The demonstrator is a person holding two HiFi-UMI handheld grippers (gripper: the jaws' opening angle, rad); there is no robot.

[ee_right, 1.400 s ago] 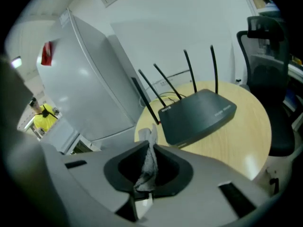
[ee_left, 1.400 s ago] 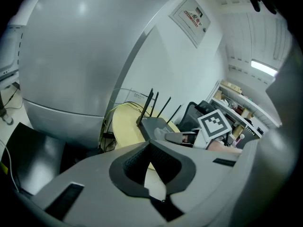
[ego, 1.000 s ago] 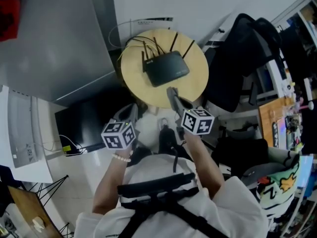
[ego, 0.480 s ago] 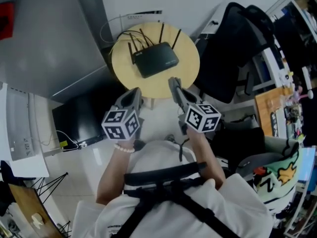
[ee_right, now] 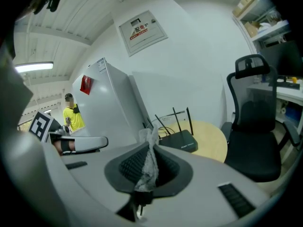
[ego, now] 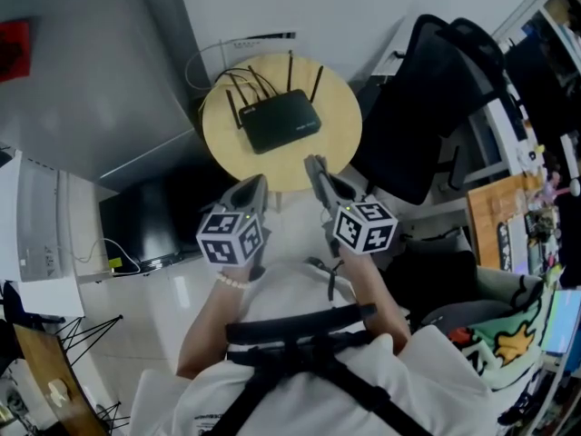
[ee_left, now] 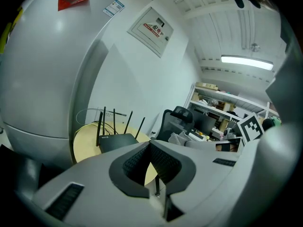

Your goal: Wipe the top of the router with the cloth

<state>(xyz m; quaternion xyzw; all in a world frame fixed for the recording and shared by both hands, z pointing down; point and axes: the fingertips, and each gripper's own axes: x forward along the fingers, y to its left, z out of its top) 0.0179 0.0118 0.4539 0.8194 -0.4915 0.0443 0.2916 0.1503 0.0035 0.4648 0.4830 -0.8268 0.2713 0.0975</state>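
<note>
A black router [ego: 280, 121] with several upright antennas lies on a small round wooden table [ego: 340, 139]. Both grippers hang short of the table's near edge, side by side. My right gripper [ego: 315, 165] is shut on a thin whitish cloth [ee_right: 148, 167], which stands up between its pads; the cloth cannot be made out in the head view. My left gripper [ego: 253, 187] is shut with nothing in it. In the left gripper view the router [ee_left: 119, 140] sits beyond the gripper [ee_left: 149, 144]. From the right gripper [ee_right: 149, 144] the router [ee_right: 180, 140] shows ahead, slightly right.
A tall grey cabinet [ego: 91, 71] stands left of the table. A black office chair [ego: 427, 98] stands right of it, also chair [ee_right: 255, 136]. Cables [ego: 218, 57] run behind the router. A cluttered desk [ego: 517, 207] lies far right. A person in yellow [ee_right: 73, 117] stands in the distance.
The left gripper has come up a little, level with the right one. The head view has shifted, so the table sits slightly further left. The right gripper still holds the cloth.
</note>
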